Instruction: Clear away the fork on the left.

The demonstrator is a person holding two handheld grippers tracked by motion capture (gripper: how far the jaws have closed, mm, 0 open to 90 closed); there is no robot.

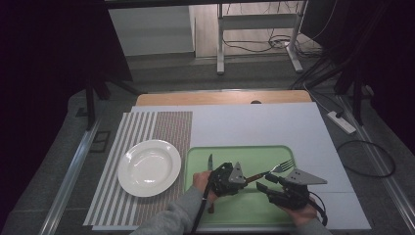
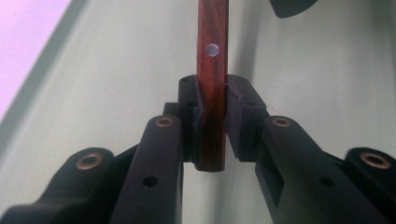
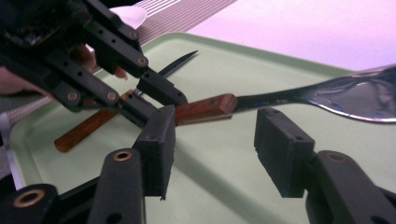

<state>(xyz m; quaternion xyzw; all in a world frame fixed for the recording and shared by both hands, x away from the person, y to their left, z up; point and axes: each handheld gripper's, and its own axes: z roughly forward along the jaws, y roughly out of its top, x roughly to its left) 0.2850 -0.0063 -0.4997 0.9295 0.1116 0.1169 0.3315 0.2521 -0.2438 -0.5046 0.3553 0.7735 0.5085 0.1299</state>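
The person's forearms [image 1: 181, 215] are coming in nearest the camera, reaching over the near rim of the green tray [image 1: 230, 208], the largest thing under the work. The left gripper [image 1: 240, 178] is clamping the fork [image 1: 274, 170] by the butt of its wooden handle [image 2: 212, 93], both pads pressing its sides, so the fork is hanging level above the tray floor with its tines pointing toward the tray's right rim. That end grip is leaving most of the handle and the steel neck free, probably so the other tool can take over. The right gripper [image 3: 212, 140] is waiting just below the handle with its jaws standing apart and nothing between them.

The knife [image 1: 210, 164] is lying flat in the tray to the left, handle toward the person (close under the left gripper, so a low sweep could knock it). The white plate [image 1: 149, 167] is sitting on the striped placemat [image 1: 166, 125], just beyond the tray's left rim. Open room is lying mostly to the right and far side of the tray.
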